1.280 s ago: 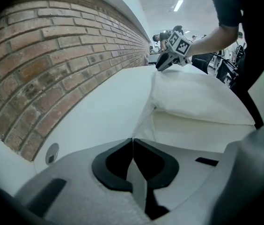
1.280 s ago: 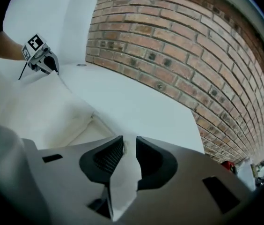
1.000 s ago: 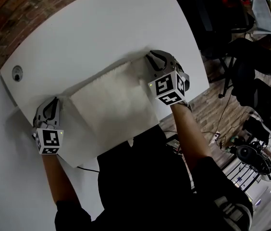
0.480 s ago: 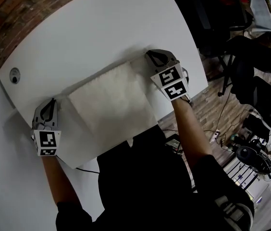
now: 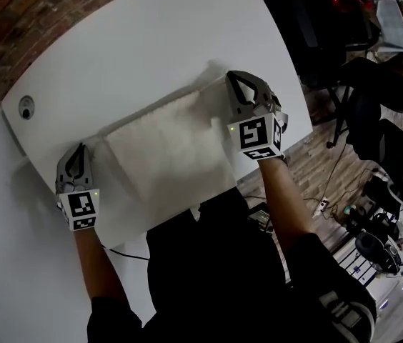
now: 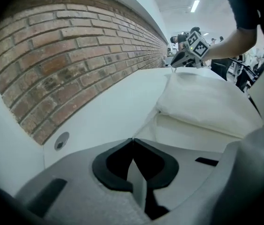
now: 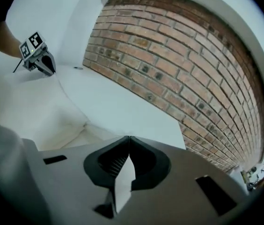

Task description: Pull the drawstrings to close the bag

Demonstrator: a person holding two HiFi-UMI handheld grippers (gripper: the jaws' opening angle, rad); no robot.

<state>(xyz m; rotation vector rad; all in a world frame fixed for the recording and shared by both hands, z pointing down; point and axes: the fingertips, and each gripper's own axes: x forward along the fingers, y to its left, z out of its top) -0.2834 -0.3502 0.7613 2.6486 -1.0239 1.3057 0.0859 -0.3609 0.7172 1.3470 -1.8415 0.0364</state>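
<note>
With jaws clamped on the drawstrings, the right gripper has lifted slightly away from the left gripper, beginning to cinch the bag.

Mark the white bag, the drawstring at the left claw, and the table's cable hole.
white bag (image 5: 169,148): head view, middle of fabric
drawstring (image 6: 144,124): left gripper view, free stretch below the bag
cable hole (image 5: 26,108): head view, its centre

Head view overhead; gripper views share bag.
</note>
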